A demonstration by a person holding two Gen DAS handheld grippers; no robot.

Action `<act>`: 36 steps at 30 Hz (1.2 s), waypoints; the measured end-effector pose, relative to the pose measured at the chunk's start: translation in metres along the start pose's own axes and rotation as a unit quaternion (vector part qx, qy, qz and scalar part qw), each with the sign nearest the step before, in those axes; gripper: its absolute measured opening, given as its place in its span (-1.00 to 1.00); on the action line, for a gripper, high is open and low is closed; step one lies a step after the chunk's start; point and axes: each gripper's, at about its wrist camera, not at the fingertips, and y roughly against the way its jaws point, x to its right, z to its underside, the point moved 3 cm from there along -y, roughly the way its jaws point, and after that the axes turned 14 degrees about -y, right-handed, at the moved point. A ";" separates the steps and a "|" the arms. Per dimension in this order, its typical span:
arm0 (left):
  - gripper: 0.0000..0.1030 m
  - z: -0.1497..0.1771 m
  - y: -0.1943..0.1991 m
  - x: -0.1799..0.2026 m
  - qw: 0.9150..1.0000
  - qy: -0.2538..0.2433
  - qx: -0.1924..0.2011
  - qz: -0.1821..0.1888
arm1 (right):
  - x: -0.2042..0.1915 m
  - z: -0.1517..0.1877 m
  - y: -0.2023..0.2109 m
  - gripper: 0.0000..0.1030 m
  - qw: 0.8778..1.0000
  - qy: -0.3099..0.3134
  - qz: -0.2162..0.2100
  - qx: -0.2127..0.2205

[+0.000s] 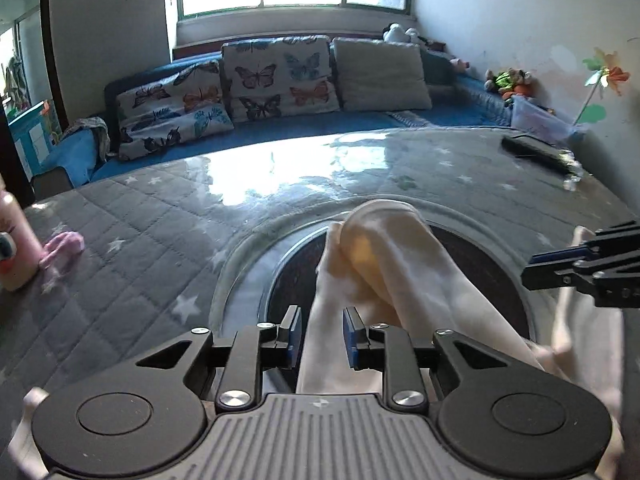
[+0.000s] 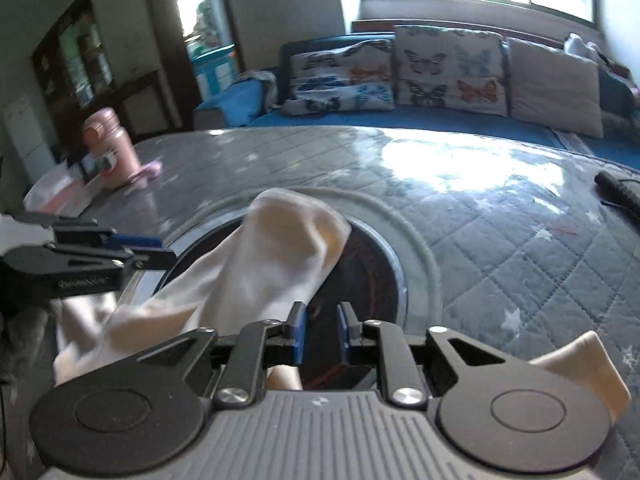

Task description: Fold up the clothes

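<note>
Left claw: jaws apart by a narrow gap; the cream cloth runs between the 2 blue pads, which do not press on it.
Right claw: jaws apart by a narrow gap; nothing between the pads, the dark disc shows through the gap.
Cloth: a pale cream garment, bunched and folded over on itself, lying across the dark disc set in the worktop; in the right wrist view it sits just left of the right claw, and a loose corner shows at the claw's right side.
Claws together: close to each other, the cloth between them.
Worktop: grey quilted cover with white stars under a shiny clear sheet.
On the worktop: a pink bottle at the far left, a black remote at the far right.
Behind: a blue couch with 2 butterfly cushions and 1 plain one, under a window.
</note>
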 end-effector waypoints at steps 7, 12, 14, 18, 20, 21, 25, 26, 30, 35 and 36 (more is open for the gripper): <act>-0.52 -0.010 -0.047 0.002 1.000 -0.019 -0.009 0.004 | 0.017 -0.014 -0.031 -0.52 1.000 -0.028 0.005 -0.005; -0.85 -0.007 -0.056 0.004 1.000 -0.020 -0.005 0.016 | 0.022 -0.019 -0.049 -0.47 0.999 -0.035 0.009 -0.005; -0.87 -0.007 -0.050 0.002 1.000 -0.026 0.000 0.003 | 0.022 -0.019 -0.053 -0.45 0.999 -0.042 0.007 -0.006; -0.88 -0.008 -0.018 -0.013 0.999 -0.008 0.030 -0.038 | 0.017 -0.018 -0.059 -0.33 0.999 -0.034 0.010 -0.004; -0.88 -0.002 0.000 -0.025 0.997 0.010 0.038 -0.061 | 0.014 -0.017 -0.061 -0.32 1.000 -0.029 0.012 -0.004; -0.88 0.002 0.009 -0.031 0.996 0.015 0.039 -0.076 | 0.012 -0.016 -0.063 -0.32 1.000 -0.027 0.011 -0.005; -0.88 0.026 0.021 -0.052 0.993 0.034 0.005 -0.111 | 0.001 -0.016 -0.072 -0.32 1.000 -0.023 0.004 -0.009; -0.88 0.033 0.022 -0.056 0.992 0.040 -0.004 -0.116 | -0.003 -0.016 -0.074 -0.31 1.000 -0.022 -0.001 -0.008; -0.87 0.056 0.025 -0.068 0.990 0.063 -0.028 -0.123 | -0.029 -0.011 -0.072 -0.32 0.999 -0.006 -0.043 -0.010; -0.86 0.064 0.024 -0.072 0.989 0.075 -0.035 -0.121 | -0.080 0.003 -0.060 -0.20 0.989 0.061 -0.131 -0.028; -0.85 0.065 0.024 -0.072 0.989 0.077 -0.036 -0.121 | -0.085 0.004 -0.058 -0.20 0.987 0.067 -0.142 -0.031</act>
